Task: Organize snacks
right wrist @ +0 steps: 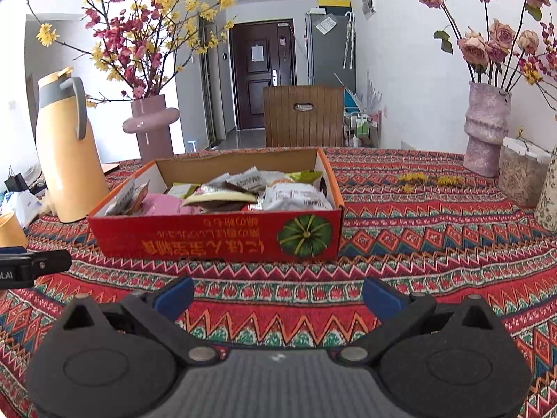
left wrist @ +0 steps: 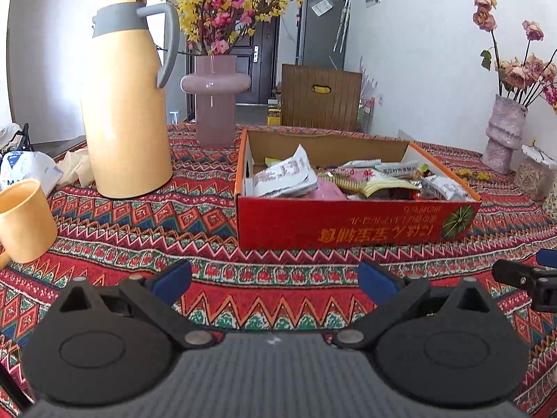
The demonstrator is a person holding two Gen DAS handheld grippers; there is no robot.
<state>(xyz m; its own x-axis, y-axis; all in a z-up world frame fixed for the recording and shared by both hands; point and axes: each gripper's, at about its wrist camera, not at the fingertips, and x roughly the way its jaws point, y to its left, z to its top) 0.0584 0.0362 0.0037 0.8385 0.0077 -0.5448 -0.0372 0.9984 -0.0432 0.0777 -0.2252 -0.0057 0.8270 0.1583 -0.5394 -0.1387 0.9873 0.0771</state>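
A red cardboard box (left wrist: 348, 224) (right wrist: 195, 237) lies open on the patterned tablecloth, filled with several snack packets (left wrist: 289, 177) (right wrist: 292, 195) in white, pink and yellow wrappers. My left gripper (left wrist: 275, 275) hovers over the cloth in front of the box, open, nothing between its blue-padded fingers. My right gripper (right wrist: 278, 292) is likewise open and empty, just short of the box's near wall. In the left wrist view the right gripper's tip shows at the right edge. In the right wrist view the left gripper's tip shows at the left edge.
A tall yellow thermos jug (left wrist: 125, 104) (right wrist: 66, 153) and a yellow mug (left wrist: 24, 223) stand left of the box. A pink vase of flowers (left wrist: 214, 104) (right wrist: 153, 129) is behind. A mottled vase (right wrist: 485, 129) and a jar (right wrist: 520, 174) stand at the far right. A wooden chair (right wrist: 303, 116) faces the table's far side.
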